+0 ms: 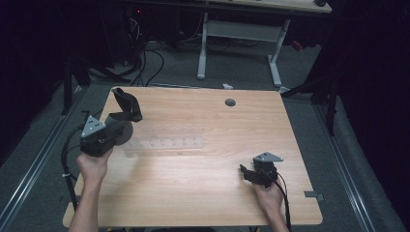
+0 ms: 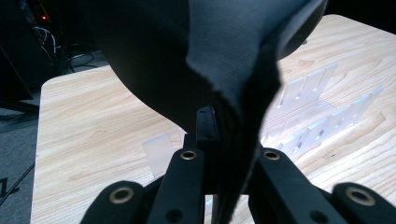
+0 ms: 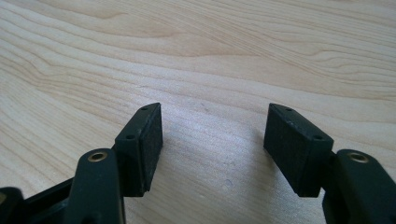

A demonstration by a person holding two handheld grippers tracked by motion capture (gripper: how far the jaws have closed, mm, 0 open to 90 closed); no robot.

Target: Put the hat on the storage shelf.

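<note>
The left gripper (image 1: pixel 117 126) has its jaws pressed together on a dark grey, limp piece of fabric (image 1: pixel 126 104), pinching its lower edge; the cloth rises above the jaws and folds over just beyond them, held off the light wooden table (image 1: pixel 203 193). Just past the left gripper, on its right side, a clear plastic rack with upright slotted dividers (image 1: pixel 167 140) lies on the table. The right gripper (image 3: pixel 212 140) rests low over bare wood, well apart from the cloth, its jaws spread with nothing between them.
</note>
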